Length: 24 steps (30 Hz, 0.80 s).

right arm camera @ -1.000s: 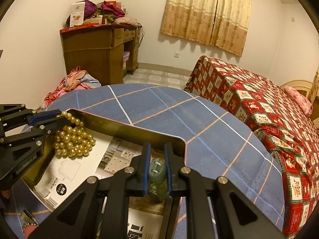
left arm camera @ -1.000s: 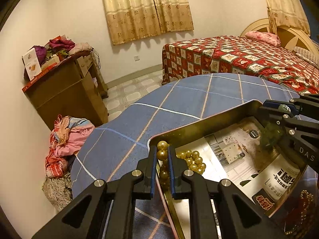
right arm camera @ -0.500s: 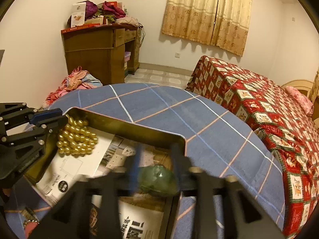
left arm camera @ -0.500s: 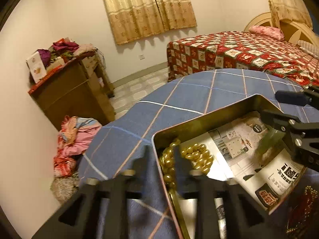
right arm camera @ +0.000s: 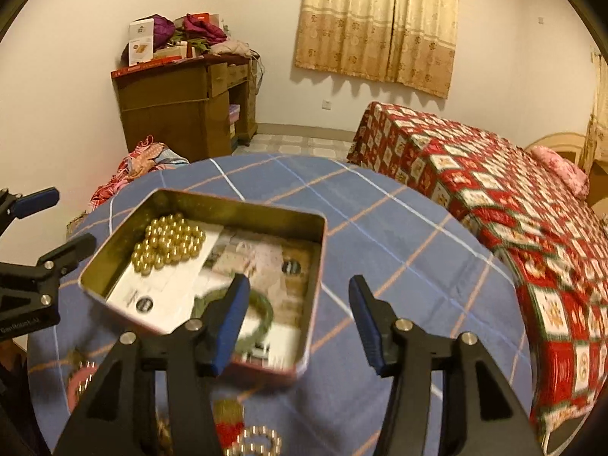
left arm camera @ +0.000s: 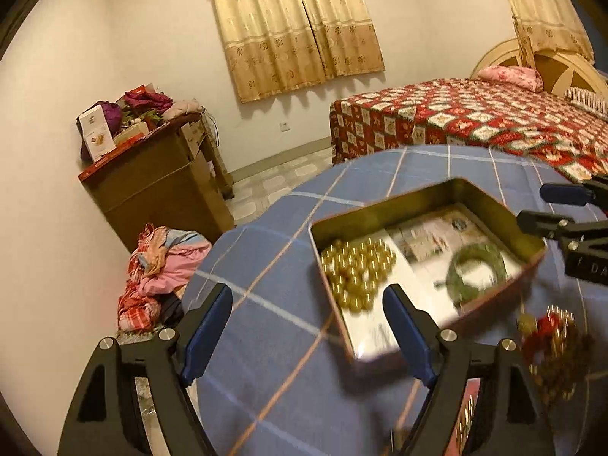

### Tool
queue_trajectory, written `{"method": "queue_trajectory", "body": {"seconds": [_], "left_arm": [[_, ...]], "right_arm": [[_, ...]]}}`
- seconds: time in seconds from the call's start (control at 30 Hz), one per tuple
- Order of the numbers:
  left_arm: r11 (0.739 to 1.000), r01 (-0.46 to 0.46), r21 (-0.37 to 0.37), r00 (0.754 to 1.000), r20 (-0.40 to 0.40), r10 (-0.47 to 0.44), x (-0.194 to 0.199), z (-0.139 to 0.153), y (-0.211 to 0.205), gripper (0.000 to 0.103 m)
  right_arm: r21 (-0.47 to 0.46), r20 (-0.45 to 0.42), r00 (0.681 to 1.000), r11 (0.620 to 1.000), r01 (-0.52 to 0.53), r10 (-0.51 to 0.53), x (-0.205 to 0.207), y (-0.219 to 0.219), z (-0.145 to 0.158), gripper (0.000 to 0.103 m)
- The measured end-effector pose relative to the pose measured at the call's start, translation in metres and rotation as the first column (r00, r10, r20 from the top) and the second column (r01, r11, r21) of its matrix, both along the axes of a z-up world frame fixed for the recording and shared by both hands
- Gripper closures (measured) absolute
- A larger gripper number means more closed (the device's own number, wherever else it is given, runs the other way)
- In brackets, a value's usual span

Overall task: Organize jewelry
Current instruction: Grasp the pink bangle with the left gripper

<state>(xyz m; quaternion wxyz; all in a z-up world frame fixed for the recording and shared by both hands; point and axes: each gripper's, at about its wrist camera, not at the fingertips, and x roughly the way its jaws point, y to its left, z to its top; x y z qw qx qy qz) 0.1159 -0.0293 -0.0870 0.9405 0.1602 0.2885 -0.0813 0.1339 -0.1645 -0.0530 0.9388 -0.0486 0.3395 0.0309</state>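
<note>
Gold bead strand heaped in tin, far left corner; green bangle near right. Left gripper and right gripper just opened, both empty. Beads probably limp, slippery: pinch across strand. Bangle rigid, likely breakable: grip rim.

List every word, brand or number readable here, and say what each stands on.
"GenRobot.AI", faint: side of the left tool.
"DA", cut off at the frame edge: body of the right tool.
Printed papers in the tin: blurred, unreadable.
White box on the cabinet: too small to read.
Both tools' jaws have just been opening and hold nothing.
</note>
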Motion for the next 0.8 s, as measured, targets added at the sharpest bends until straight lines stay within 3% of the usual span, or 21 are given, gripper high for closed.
{"method": "queue_trajectory", "body": {"seconds": [0.4, 0.8], "left_arm": [[0.999, -0.031, -0.035, 0.995, -0.093, 0.028, -0.062, -0.025, 0.001, 0.021], [0.999, 0.007, -0.038, 0.996, -0.093, -0.011, -0.087, -0.026, -0.01, 0.022]], "right_arm": [[0.063, -0.05, 0.998, 0.997, 0.047, -0.044, -0.066, -0.017, -0.021, 0.047], [0.051, -0.051, 0.997, 0.997, -0.059, 0.061, -0.102, 0.003, -0.031, 0.047]]}}
